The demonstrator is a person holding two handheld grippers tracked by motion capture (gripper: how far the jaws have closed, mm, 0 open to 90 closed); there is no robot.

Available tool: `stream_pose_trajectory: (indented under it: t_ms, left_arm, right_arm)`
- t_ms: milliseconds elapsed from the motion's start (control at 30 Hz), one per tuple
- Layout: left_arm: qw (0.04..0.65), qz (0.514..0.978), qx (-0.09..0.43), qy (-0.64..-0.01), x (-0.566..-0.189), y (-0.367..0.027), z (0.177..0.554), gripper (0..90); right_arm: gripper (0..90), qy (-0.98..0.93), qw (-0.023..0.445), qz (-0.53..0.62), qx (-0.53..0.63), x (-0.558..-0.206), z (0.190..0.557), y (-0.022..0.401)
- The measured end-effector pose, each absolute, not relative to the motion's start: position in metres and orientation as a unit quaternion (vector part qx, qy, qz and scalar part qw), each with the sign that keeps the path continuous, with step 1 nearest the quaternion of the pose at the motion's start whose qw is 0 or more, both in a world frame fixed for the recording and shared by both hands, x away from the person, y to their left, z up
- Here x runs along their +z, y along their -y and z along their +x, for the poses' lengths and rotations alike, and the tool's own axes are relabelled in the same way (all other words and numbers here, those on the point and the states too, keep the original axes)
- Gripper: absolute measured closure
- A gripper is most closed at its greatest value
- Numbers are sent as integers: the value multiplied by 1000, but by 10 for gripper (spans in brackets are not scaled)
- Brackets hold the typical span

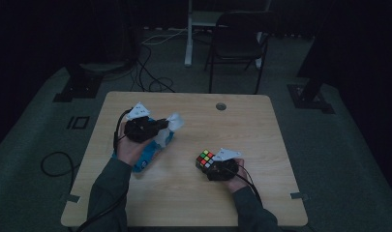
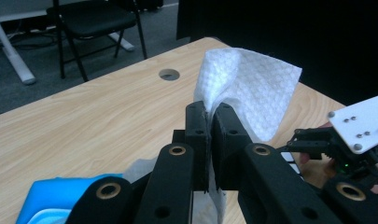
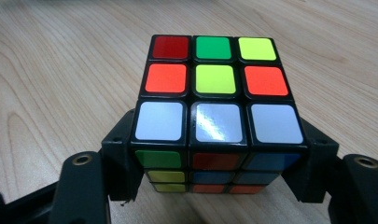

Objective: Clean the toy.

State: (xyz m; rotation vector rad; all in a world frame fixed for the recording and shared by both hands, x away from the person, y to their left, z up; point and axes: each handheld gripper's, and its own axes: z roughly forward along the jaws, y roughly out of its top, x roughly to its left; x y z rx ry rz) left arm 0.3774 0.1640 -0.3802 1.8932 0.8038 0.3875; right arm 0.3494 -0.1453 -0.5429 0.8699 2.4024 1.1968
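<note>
Dim high view, brighter gripper views

A white, dimpled wipe [image 2: 252, 88] stands up from the closed jaws of the left gripper [image 2: 210, 116], its lower end trailing down to a blue wipes pack [image 1: 147, 152] lying on the left of the desk [image 1: 193, 193]. On the right, a scrambled puzzle cube [image 3: 217, 116] sits clamped between the jaws of the right gripper [image 3: 219, 161], just above the desk.

One wooden table [image 1: 184, 183] is carrying one puzzle cube [image 3: 214, 116], one blue wipes pack [image 1: 147, 157] and one white wipe [image 2: 252, 93]. Two grippers are showing: the left gripper [image 1: 157, 125] and the right gripper [image 1: 210, 166]. One black chair [image 1: 237, 43] is standing behind.
</note>
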Motion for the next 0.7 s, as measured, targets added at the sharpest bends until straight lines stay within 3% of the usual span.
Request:
stream_pose_trajectory:
  t_ms: [700]
  left_arm:
    - [534,784,125,-291,-371,-129,370,869]
  right_arm:
    - [343,-837,180,300,422,-540,347,145]
